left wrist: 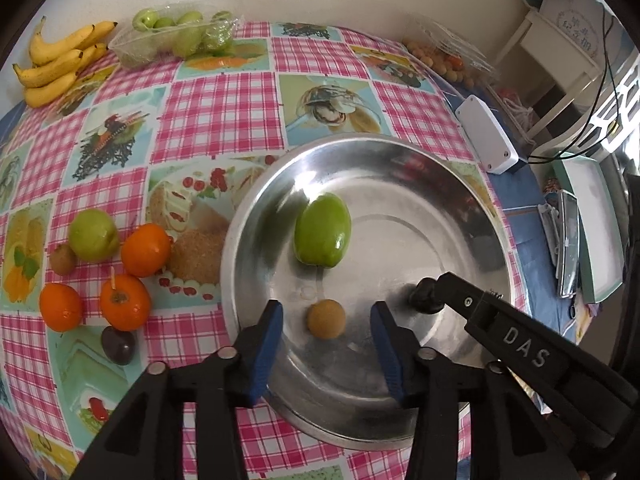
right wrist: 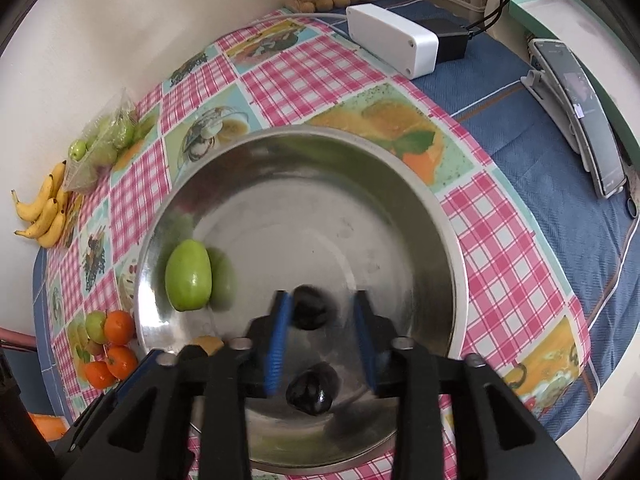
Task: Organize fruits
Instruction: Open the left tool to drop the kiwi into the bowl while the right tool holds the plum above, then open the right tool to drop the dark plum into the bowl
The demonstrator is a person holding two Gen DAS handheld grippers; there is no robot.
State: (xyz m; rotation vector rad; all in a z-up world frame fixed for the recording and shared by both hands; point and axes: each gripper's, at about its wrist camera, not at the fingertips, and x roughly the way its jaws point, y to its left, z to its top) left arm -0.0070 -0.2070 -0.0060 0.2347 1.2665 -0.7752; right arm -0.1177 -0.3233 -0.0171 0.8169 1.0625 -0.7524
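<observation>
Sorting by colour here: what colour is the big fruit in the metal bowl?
Green; the fruit shows best in the left wrist view, lying in the bowl.

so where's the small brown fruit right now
In the left wrist view the small brown fruit lies in the steel bowl, between the left gripper's open fingers, with the green fruit just beyond it.

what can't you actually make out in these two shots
- Left wrist view: the dark fruit in the steel bowl is half hidden behind the right gripper.
- Right wrist view: the brown fruit is mostly covered by the left gripper's finger.
- Right wrist view: the dark fruit is motion-blurred; contact with the blue pads is unclear.
- Both views: the small fruits in the far clear box are too small to identify.
</observation>
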